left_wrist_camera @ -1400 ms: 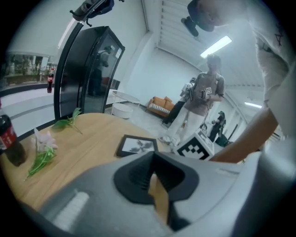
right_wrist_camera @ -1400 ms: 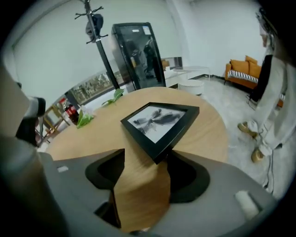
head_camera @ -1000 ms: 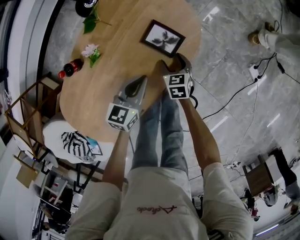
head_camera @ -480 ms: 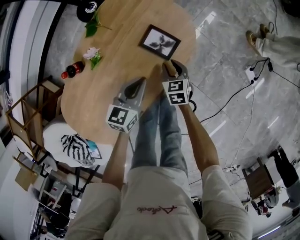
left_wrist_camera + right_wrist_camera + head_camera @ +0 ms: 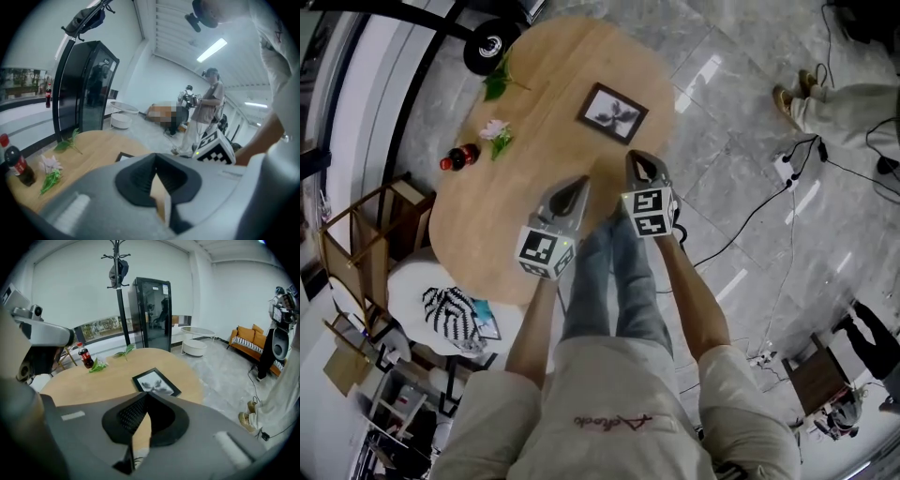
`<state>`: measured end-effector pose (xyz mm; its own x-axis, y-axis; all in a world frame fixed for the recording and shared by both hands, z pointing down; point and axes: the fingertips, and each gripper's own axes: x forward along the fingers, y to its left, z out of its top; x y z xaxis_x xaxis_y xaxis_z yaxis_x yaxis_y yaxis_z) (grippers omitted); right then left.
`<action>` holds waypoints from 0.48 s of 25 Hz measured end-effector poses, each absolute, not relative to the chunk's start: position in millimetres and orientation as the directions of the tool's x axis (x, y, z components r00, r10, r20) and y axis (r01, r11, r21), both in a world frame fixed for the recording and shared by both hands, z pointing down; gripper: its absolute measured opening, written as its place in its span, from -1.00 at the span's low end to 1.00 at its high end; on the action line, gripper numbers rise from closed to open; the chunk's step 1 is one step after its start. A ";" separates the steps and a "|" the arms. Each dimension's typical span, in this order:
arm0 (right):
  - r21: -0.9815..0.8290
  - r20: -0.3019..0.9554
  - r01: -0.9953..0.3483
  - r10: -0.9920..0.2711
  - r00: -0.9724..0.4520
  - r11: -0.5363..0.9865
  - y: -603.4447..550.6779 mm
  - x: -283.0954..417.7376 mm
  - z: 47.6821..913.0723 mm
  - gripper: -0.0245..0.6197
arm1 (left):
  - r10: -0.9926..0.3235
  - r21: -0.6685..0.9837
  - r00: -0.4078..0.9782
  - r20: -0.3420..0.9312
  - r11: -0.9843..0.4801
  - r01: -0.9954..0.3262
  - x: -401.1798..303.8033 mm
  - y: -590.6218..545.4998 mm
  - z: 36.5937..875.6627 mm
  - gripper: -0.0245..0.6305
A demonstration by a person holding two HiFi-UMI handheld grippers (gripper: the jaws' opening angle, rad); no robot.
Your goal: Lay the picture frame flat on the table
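Table (image 5: pixel 534 178) | picture frame (image 5: pixel 612 113) flat | long axis upper-left to lower-right

Free room and obstacles about the picture frame (image 5: pixel 612 113), which lies flat near the table's far right edge. Nearer than the frame, the wooden table (image 5: pixel 534 197) is bare and open to a gripper. Left of the frame lie the obstacles: a pink flower (image 5: pixel 497 133) closest, an upright cola bottle (image 5: pixel 459 157) beyond it at the table's left edge, and a leafy sprig (image 5: pixel 499 80) farther back. Right of the frame the tabletop ends just beside it, over grey tiled floor (image 5: pixel 722 141).
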<state>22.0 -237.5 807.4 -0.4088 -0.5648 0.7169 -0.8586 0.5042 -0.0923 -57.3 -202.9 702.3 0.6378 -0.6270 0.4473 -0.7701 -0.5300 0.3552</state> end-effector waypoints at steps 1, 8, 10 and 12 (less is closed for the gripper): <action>-0.091 0.710 -0.859 -0.572 -0.411 0.504 -237.3 22.0 798.1 -0.91 | -0.628 0.352 0.637 0.447 -0.531 -0.770 -57.9 -201.9 696.4 -0.93; -0.082 0.647 -0.863 -0.632 -0.427 0.499 -233.7 23.9 716.8 -0.91 | -0.635 0.326 0.642 0.429 -0.554 -0.766 -57.1 -198.9 646.2 -0.93; -0.093 0.624 -0.870 -0.652 -0.431 0.485 -232.2 25.9 691.5 -0.91 | -0.638 0.320 0.647 0.418 -0.563 -0.762 -54.8 -199.8 629.6 -0.93; -0.106 0.606 -0.879 -0.671 -0.427 0.464 -227.7 29.3 667.1 -0.91 | -0.637 0.316 0.654 0.409 -0.573 -0.756 -51.8 -198.2 613.5 -0.93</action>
